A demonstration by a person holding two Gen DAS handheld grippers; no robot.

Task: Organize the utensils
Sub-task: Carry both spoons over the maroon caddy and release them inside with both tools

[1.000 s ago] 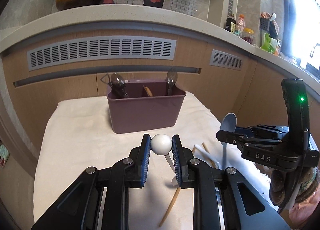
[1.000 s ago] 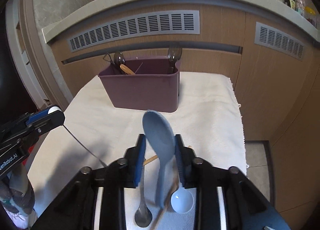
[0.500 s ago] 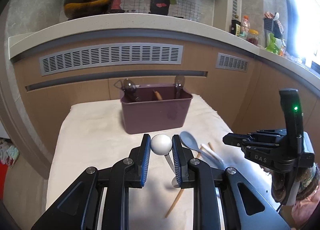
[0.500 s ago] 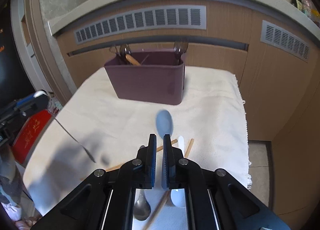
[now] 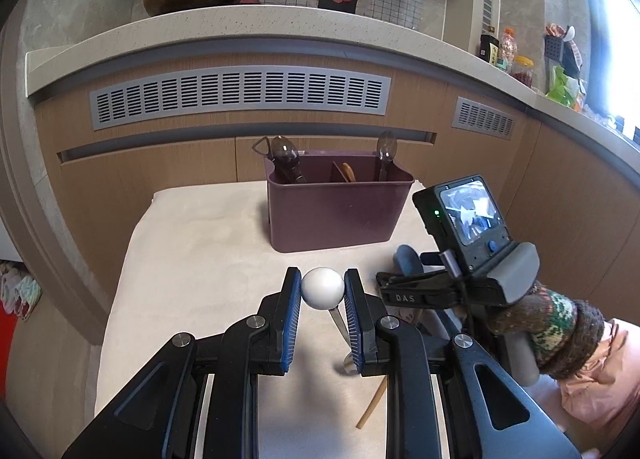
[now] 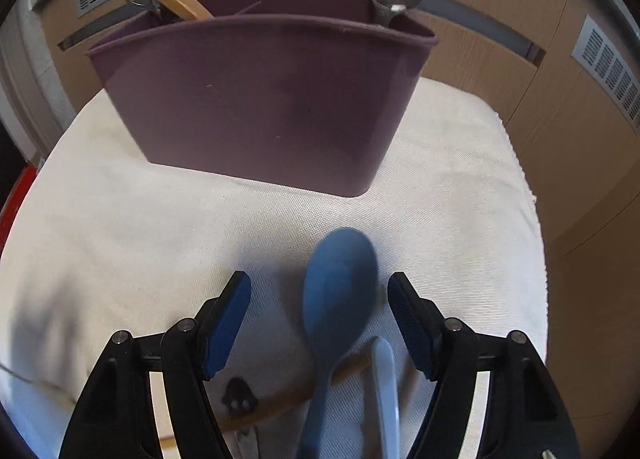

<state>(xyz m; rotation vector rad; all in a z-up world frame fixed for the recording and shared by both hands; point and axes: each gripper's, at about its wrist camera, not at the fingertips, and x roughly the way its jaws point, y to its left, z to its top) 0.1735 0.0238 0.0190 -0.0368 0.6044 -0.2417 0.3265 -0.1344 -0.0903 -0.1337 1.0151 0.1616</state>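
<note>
Blue spoon (image 6: pixel 340 291) flat on cloth (image 6: pixel 120 227), bowl up.

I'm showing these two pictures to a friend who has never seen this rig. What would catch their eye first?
Probably the white ball pinched between the left gripper's blue pads, close to the lens. Next, the blue spoon lying on the white cloth between the right gripper's wide-open fingers. Behind both stands the purple caddy, with spoons poking above its rim.

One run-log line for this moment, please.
left gripper: shut on white ball-ended utensil | right gripper: jaws open over blue spoon on cloth | purple caddy: beyond
</note>
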